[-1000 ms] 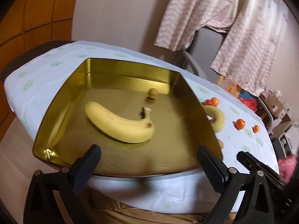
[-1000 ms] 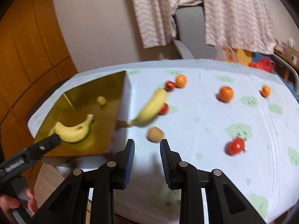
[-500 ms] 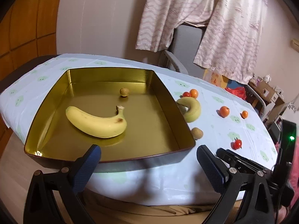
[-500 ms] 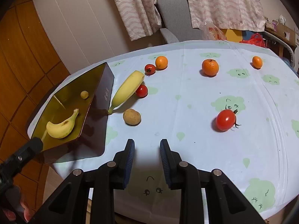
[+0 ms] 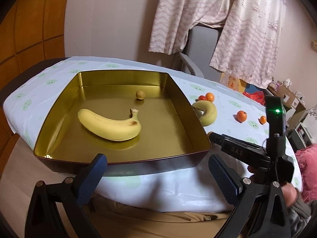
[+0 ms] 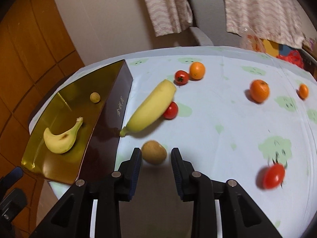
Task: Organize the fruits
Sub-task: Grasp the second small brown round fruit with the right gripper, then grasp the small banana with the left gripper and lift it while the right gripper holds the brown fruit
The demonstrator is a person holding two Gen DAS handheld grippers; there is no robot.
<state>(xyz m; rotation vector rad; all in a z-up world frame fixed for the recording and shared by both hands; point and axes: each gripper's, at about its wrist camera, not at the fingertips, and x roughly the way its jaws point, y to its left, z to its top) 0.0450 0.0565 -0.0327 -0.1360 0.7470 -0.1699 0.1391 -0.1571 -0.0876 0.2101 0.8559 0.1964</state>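
Observation:
A gold tin tray holds a banana and a small round tan fruit. My left gripper stands wide open just before the tray's near wall, holding nothing. In the right wrist view a brown kiwi-like fruit lies on the cloth right between the tips of my right gripper, which is open; I see no contact. A second banana lies beside the tray, with a tomato touching it.
More fruit is scattered on the pale tablecloth: a tomato next to an orange, two oranges farther right, and a tomato near right. A grey chair and hanging clothes stand behind the table.
My right gripper has moved forward and down to the brown fruit, which now sits between its fingertips. The left gripper has shifted a little closer to the tray's near wall.

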